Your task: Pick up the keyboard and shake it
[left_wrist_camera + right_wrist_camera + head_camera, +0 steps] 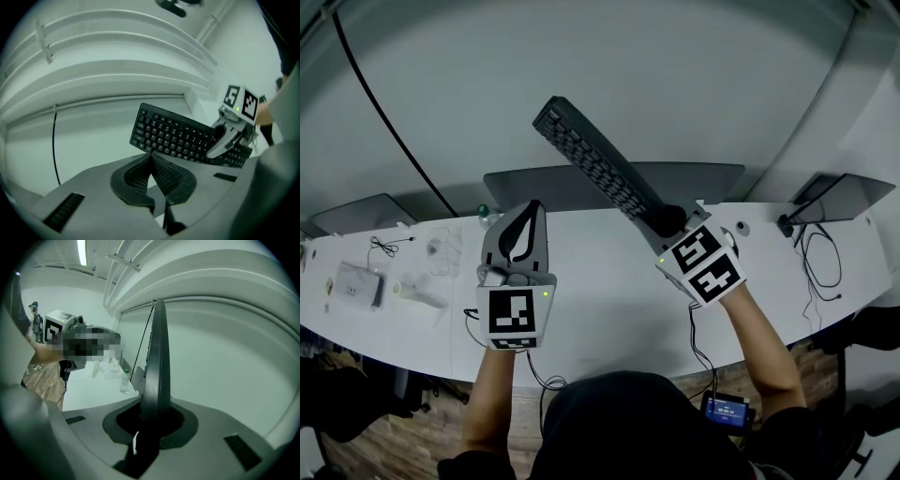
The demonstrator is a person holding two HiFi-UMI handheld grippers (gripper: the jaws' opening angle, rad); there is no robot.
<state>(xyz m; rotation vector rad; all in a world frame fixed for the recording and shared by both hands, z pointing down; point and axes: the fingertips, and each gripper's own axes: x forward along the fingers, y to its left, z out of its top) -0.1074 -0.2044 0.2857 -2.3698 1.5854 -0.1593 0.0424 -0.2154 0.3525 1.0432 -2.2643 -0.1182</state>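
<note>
Keyboard: black throughout, keys included. Table: white. Left gripper and right gripper: grey bodies, black pads. Marker cubes: white with black square patterns. Wall cable: black. Floor: brown wood grain.

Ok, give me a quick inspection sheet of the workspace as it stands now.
Surface: long white desk.
Job's things: black keyboard lifted off the desk, tilted, gripped at one end.
Clutter: water bottle, clear wrappers, small packet, all at left.
Grippers: right hand-held gripper shut on the keyboard; left hand-held gripper shut, empty.
Cables: black cable down the wall; loose cable at right.
Surroundings: white wall, wooden floor.
</note>
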